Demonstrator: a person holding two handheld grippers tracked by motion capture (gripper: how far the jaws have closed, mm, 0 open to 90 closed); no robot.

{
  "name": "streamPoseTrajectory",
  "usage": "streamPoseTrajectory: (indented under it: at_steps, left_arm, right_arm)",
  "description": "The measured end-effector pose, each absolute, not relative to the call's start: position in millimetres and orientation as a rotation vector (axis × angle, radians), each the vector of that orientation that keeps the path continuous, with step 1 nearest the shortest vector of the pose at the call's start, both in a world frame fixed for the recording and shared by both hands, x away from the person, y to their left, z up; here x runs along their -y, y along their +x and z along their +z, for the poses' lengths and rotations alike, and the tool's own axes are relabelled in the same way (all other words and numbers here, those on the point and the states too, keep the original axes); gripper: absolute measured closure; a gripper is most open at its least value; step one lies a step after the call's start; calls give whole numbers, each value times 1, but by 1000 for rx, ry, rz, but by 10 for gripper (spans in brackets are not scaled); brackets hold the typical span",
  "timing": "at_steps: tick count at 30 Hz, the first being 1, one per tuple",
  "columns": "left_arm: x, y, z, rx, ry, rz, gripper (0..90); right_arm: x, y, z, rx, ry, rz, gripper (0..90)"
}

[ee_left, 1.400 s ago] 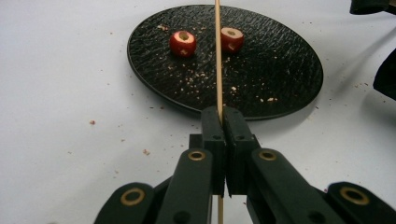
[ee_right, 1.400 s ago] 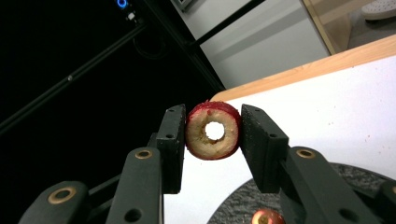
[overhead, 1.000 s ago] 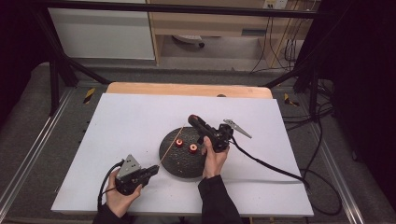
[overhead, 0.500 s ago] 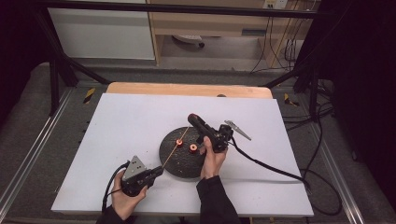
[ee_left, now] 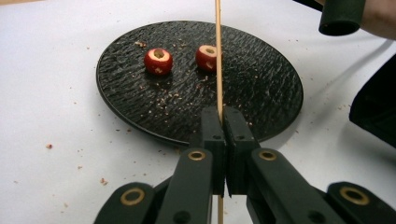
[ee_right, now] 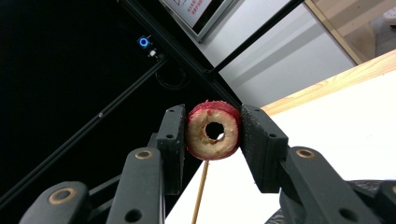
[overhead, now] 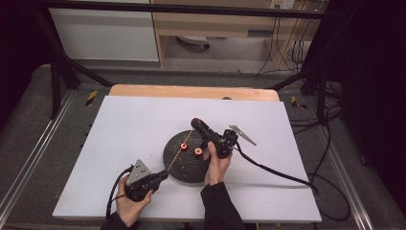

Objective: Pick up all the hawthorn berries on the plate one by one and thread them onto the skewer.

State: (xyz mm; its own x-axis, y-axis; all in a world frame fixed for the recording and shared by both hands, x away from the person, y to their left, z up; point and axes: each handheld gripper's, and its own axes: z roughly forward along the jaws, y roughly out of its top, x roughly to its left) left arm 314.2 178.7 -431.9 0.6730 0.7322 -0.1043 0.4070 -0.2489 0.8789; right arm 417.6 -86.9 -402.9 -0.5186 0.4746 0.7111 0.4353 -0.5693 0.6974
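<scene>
A black round plate [overhead: 178, 168] [ee_left: 261, 88] lies on the white table and carries two red cored fruit pieces [overhead: 184, 146] [ee_left: 158, 60], [overhead: 197, 152] [ee_left: 207, 57]. My left gripper [overhead: 164, 175] [ee_left: 222, 114] is shut on a thin wooden skewer [overhead: 176, 155] [ee_left: 218, 56], which slants up over the plate toward the right gripper. My right gripper [overhead: 195, 123] [ee_right: 212, 126] is held above the plate's far edge. It is shut on a red fruit ring [ee_right: 214, 130] with a hole through its middle. The skewer's [ee_right: 201, 191] tip sits just below that ring.
A white board [overhead: 119, 129] covers the table, with a wooden strip [overhead: 191, 91] along its far edge. The right gripper's cable [overhead: 273, 170] trails off to the right across the board. Small crumbs [ee_left: 49, 146] lie around the plate. Black frame legs stand at both sides.
The left gripper with the skewer has shifted only slightly. The right gripper keeps its place with the fruit ring in its jaws.
</scene>
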Motion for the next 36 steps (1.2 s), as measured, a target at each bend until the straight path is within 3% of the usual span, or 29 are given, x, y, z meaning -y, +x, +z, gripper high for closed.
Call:
streamPoseTrajectory:
  at_steps: [36]
  left_arm:
    - [-132,363,-393,-930,1807,354,883]
  right_arm:
    - [84,405,-408,-1559,1460,2278,623]
